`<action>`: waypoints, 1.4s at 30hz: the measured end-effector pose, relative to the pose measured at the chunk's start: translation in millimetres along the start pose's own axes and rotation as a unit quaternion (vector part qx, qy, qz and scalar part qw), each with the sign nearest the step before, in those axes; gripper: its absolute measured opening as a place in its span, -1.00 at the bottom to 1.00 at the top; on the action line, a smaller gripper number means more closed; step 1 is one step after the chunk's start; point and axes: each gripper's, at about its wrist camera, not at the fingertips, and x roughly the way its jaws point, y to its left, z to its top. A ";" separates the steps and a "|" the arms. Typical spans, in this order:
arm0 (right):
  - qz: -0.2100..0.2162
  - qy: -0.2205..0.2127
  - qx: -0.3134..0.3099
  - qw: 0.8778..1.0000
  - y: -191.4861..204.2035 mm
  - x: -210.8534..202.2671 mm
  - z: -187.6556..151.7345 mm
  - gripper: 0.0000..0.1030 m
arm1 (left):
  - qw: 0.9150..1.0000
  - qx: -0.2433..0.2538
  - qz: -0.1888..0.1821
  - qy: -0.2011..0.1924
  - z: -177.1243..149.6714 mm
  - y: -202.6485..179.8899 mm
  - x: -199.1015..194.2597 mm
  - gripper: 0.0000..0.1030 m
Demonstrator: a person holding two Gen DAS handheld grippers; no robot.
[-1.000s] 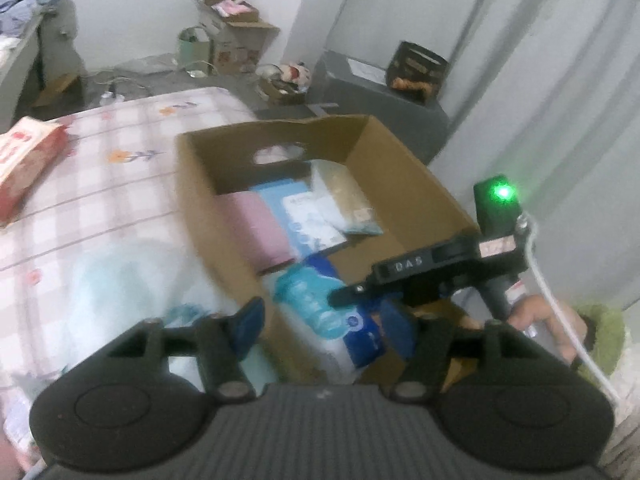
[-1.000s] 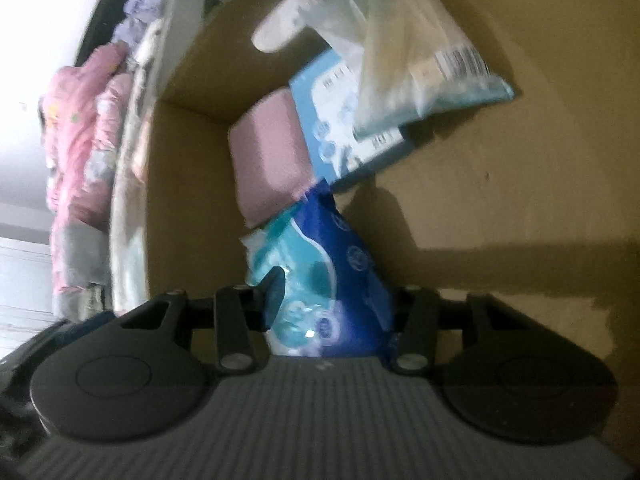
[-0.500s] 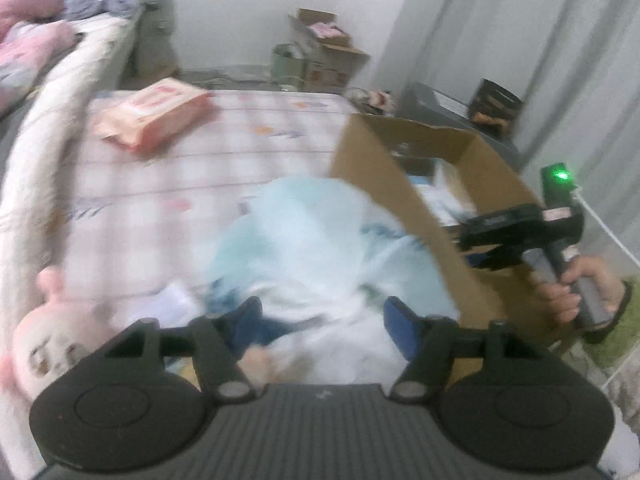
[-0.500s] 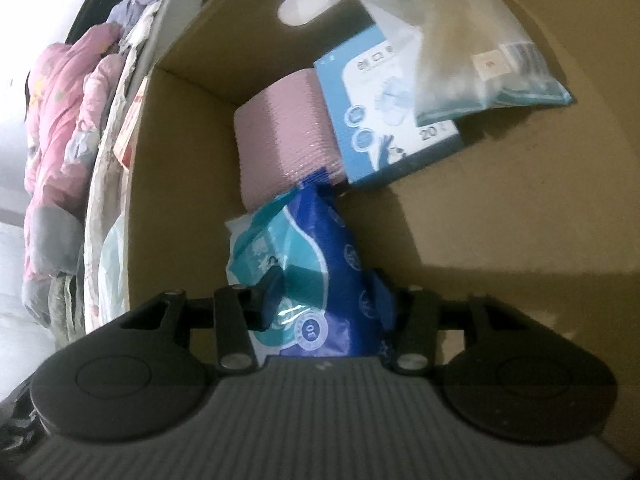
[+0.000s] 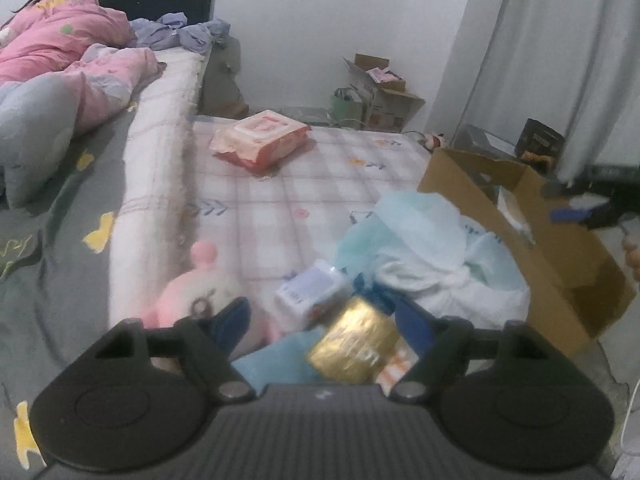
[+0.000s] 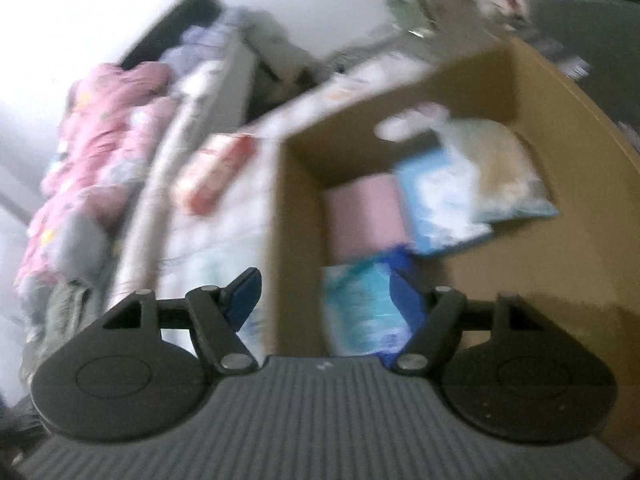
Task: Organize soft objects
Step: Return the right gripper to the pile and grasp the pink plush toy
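On the checked mattress point(image 5: 280, 200), near edge, lies a loose pile: gold foil packet point(image 5: 354, 346), small white tissue pack point(image 5: 310, 294), pink plush toy point(image 5: 192, 292) to the left, crumpled pale blue and white bag point(image 5: 432, 248) to the right, resting against the cardboard box point(image 5: 560, 256). Red wipes pack point(image 5: 260, 140) sits far back on the mattress, well apart from the pile.

Left tool point(image 5: 322, 326): fingers spread wide, holding nothing; gold packet and tissue pack show between the blue pads point(image 5: 234, 318). Contact with either cannot be told.

Right tool point(image 6: 324, 294): fingers spread wide, nothing gripped. View heavily blurred. Left pad outside the box's left wall point(image 6: 292, 240), right pad over the box interior.

Box contents, right wrist view: blue-and-teal soft pack point(image 6: 360, 304) nearest, pink roll point(image 6: 364, 216) behind it against the left wall, light blue pack point(image 6: 440, 208) to its right, clear bag point(image 6: 504, 172) lying partly over that one. Handle cutout visible in the far wall. Right part of the box floor bare.

Pink bedding point(image 5: 60, 52) heaped far left on the bed.
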 end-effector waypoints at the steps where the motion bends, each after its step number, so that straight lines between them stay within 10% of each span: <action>1: 0.011 0.000 -0.012 1.000 14.0 -1.6 -2.5 0.41 | 1.000 -0.001 0.000 0.003 -3.2 3.0 -2.0 0.57; 12: 0.147 0.103 -0.102 0.978 145.4 52.0 -58.5 0.42 | 1.000 -0.007 0.016 0.012 -38.6 23.3 -6.1 0.57; 23: 0.184 0.173 -0.069 0.965 193.0 112.4 -95.7 0.42 | 0.998 -0.039 0.040 -0.002 -53.1 46.2 -0.6 0.43; 39: 0.128 0.223 -0.135 0.957 278.0 261.3 -79.1 0.40 | 0.992 -0.098 0.059 0.044 -27.7 81.5 56.1 0.38; 42: 0.117 0.240 -0.136 0.954 280.5 281.4 -86.8 0.16 | 0.991 -0.105 0.063 0.058 -27.9 85.7 66.5 0.38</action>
